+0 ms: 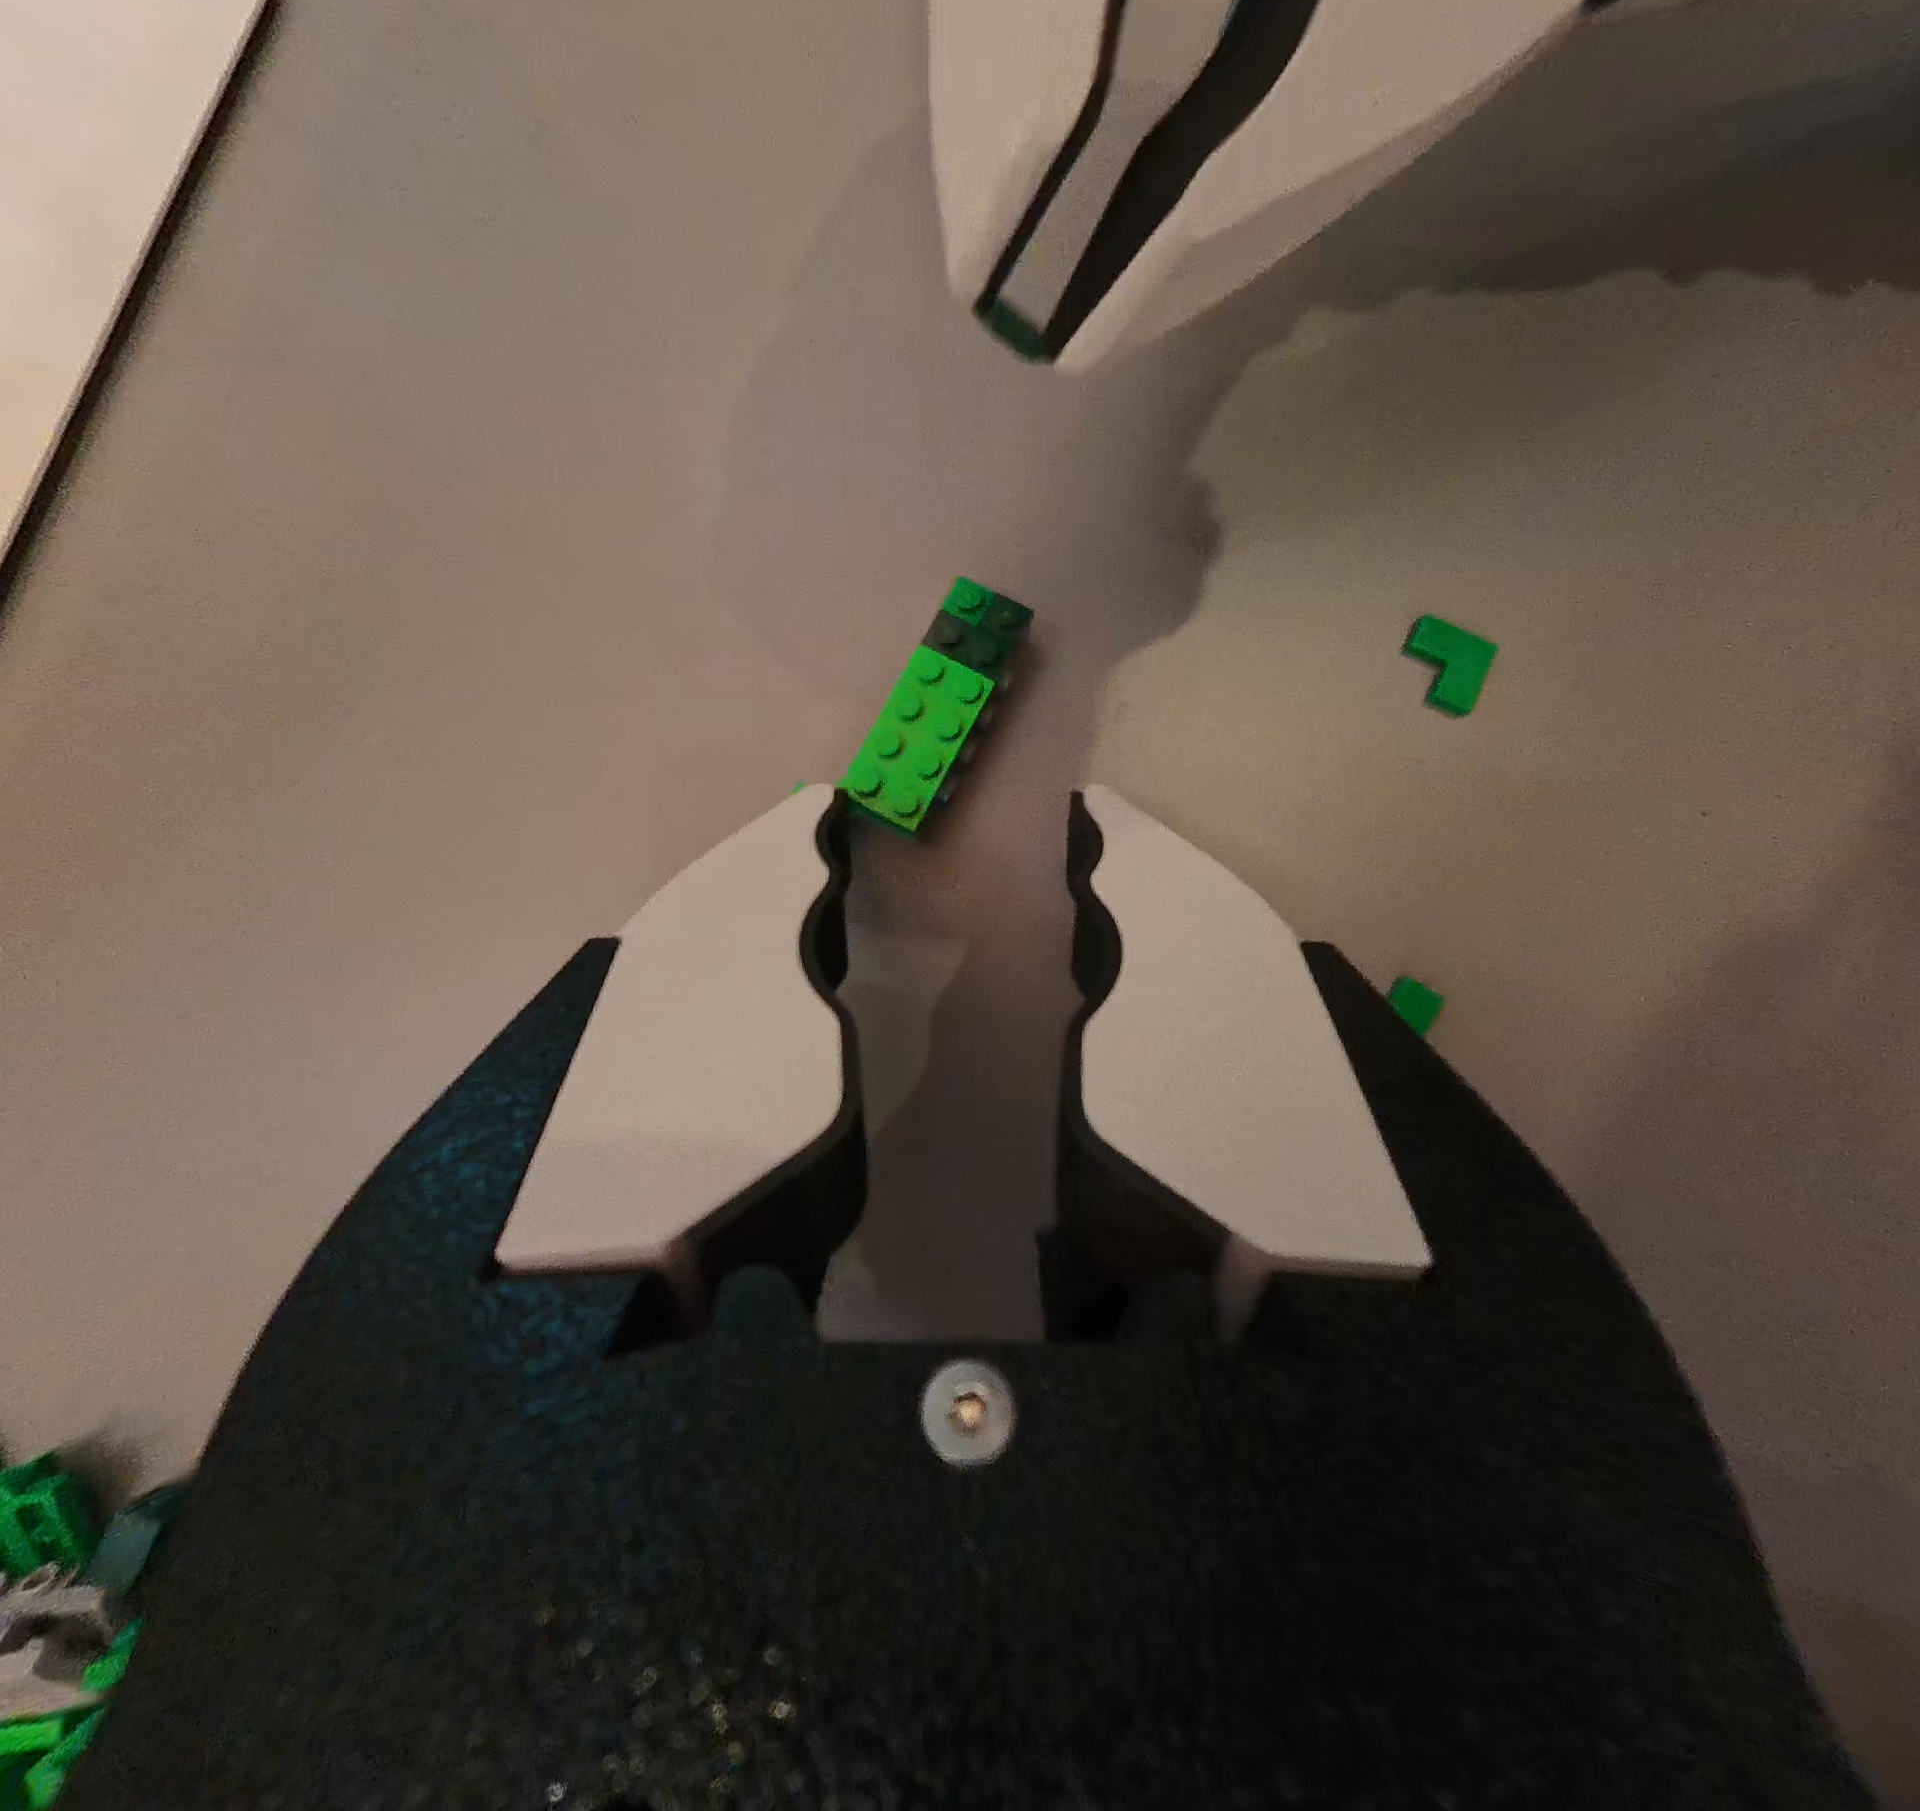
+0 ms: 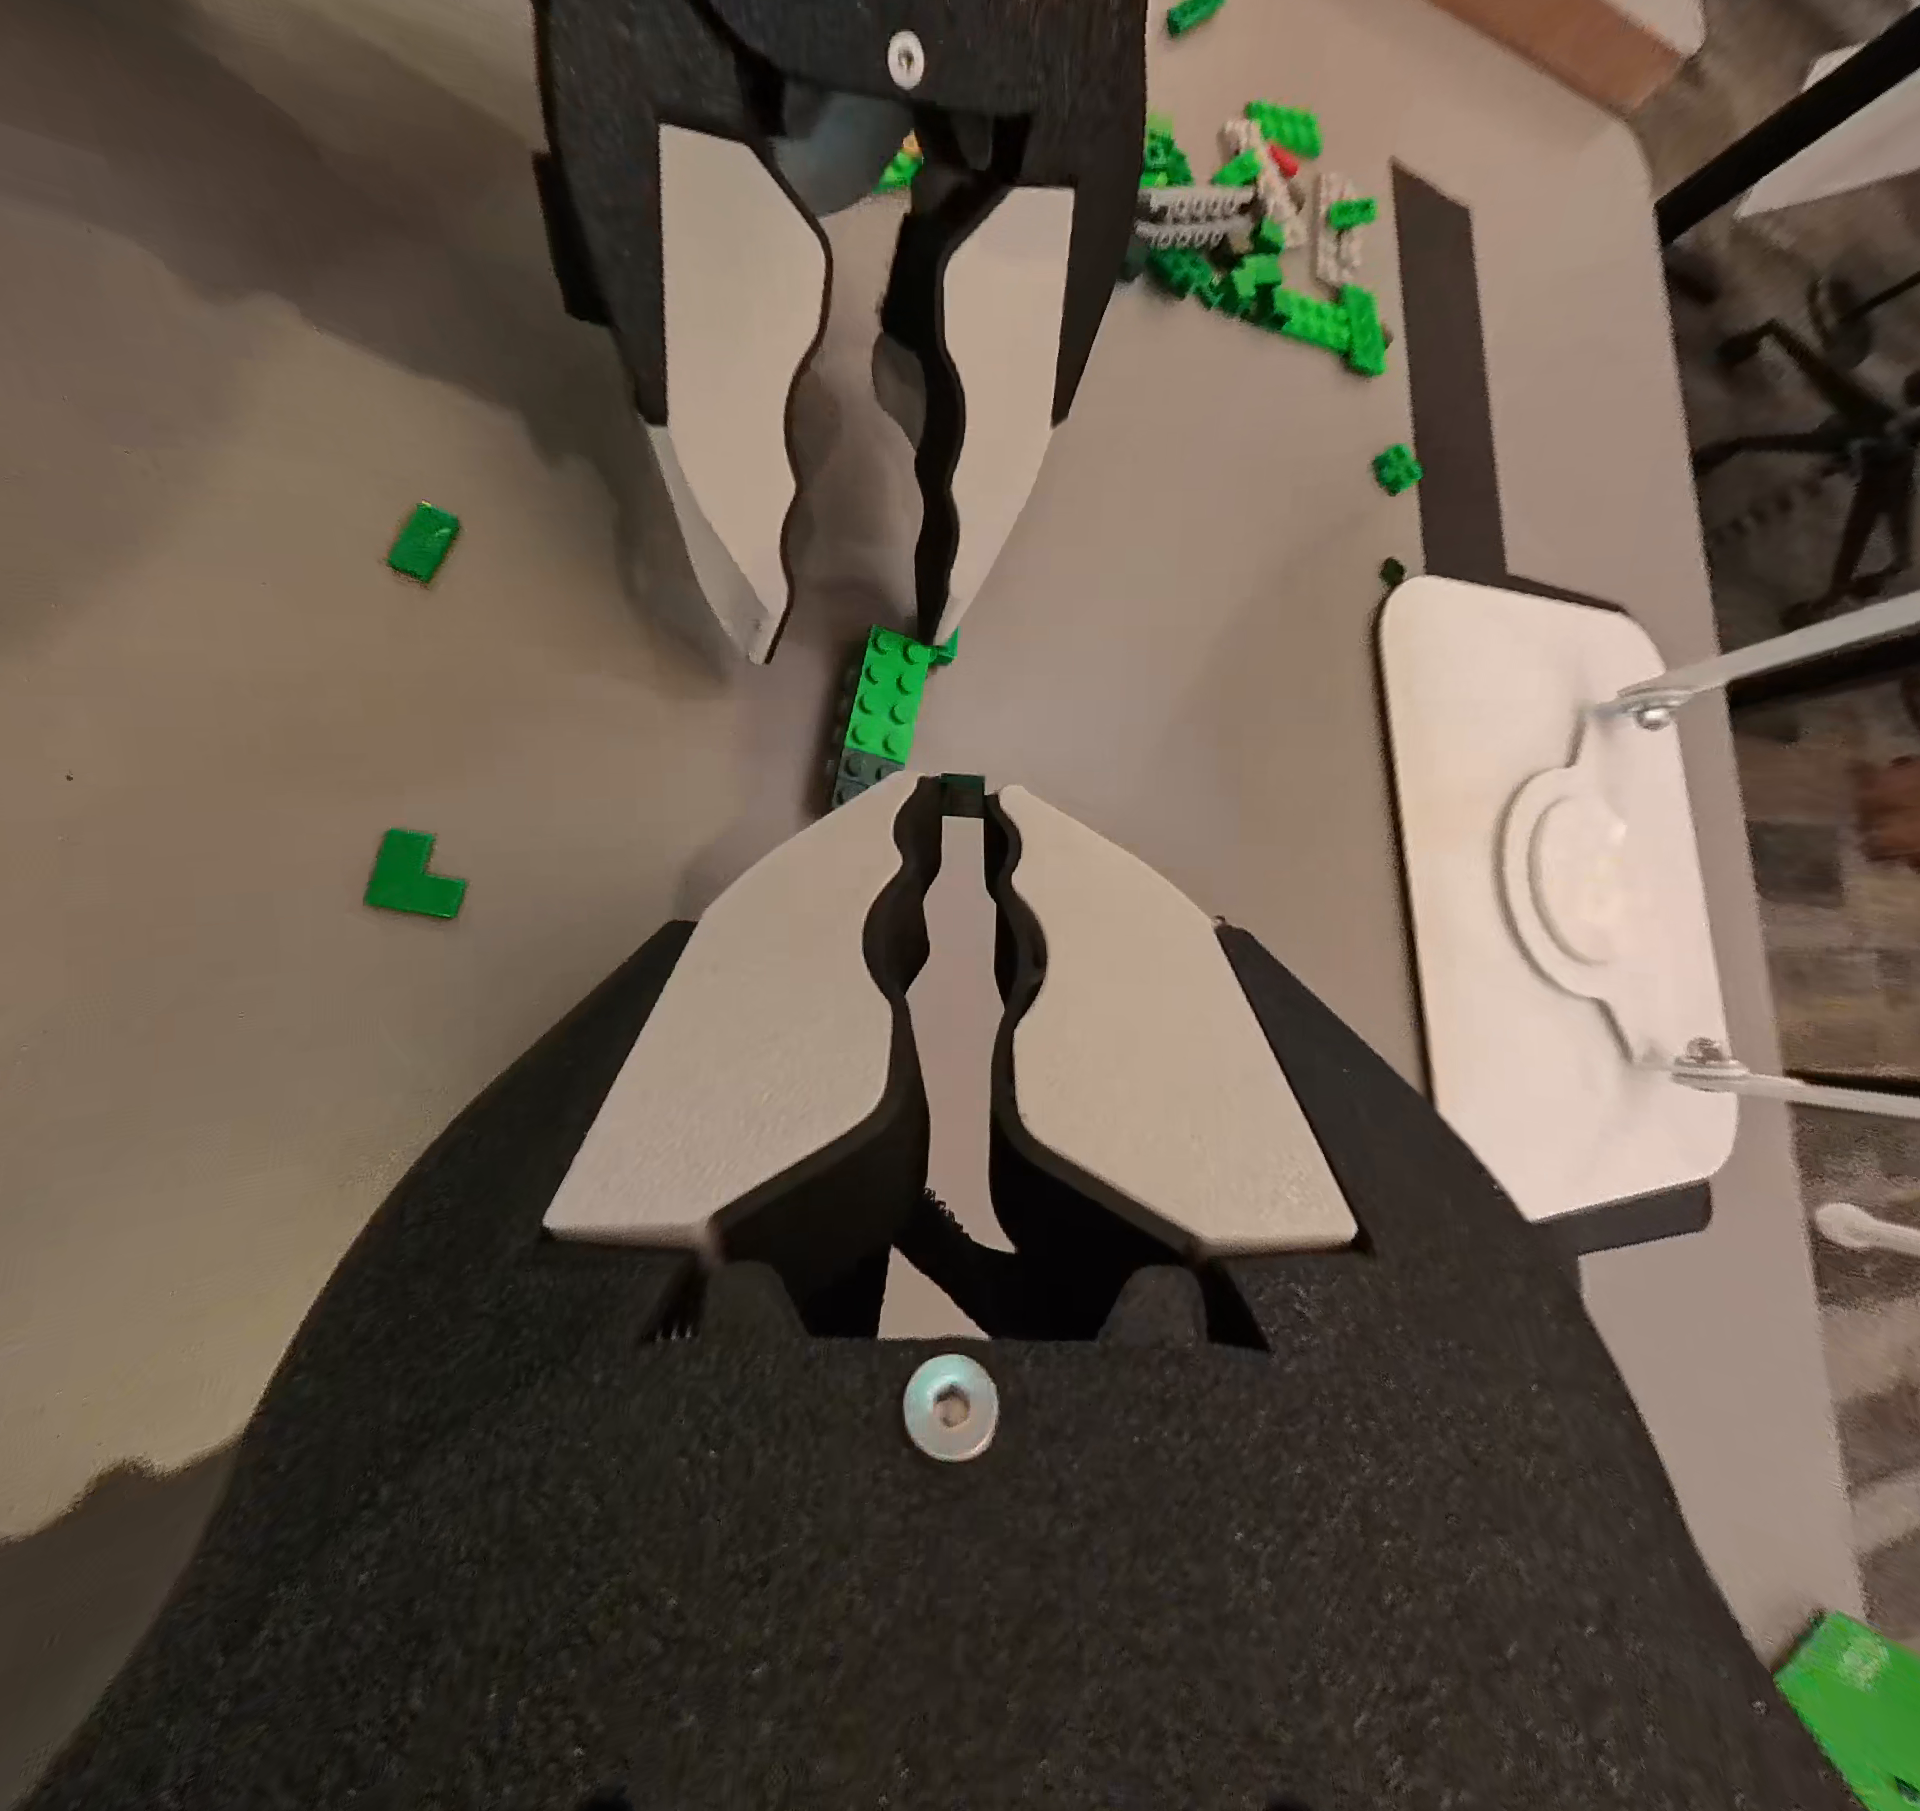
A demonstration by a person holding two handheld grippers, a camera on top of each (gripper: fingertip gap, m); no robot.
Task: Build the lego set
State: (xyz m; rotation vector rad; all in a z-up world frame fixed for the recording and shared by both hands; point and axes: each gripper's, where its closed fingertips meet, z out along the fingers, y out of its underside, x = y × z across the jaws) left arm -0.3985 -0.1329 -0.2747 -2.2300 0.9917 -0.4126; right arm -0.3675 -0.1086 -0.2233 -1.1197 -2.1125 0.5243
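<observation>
On tabletop (image 2: 260, 255): small green assembly (image 1: 928, 722), few layers, early stage. Right hand-held gripper (image 2: 961, 793) clenched on dark green piece (image 2: 958, 793); left hand-held gripper (image 1: 956, 805) released. Brick pile (image 2: 1262, 223) mostly unused.

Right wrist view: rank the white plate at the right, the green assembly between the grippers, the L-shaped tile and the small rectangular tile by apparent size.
1. White plate, by far.
2. Green assembly.
3. L-shaped tile.
4. Rectangular tile, looking only slightly smaller than the L; it lies farther from the camera, so that order is unsure.
</observation>
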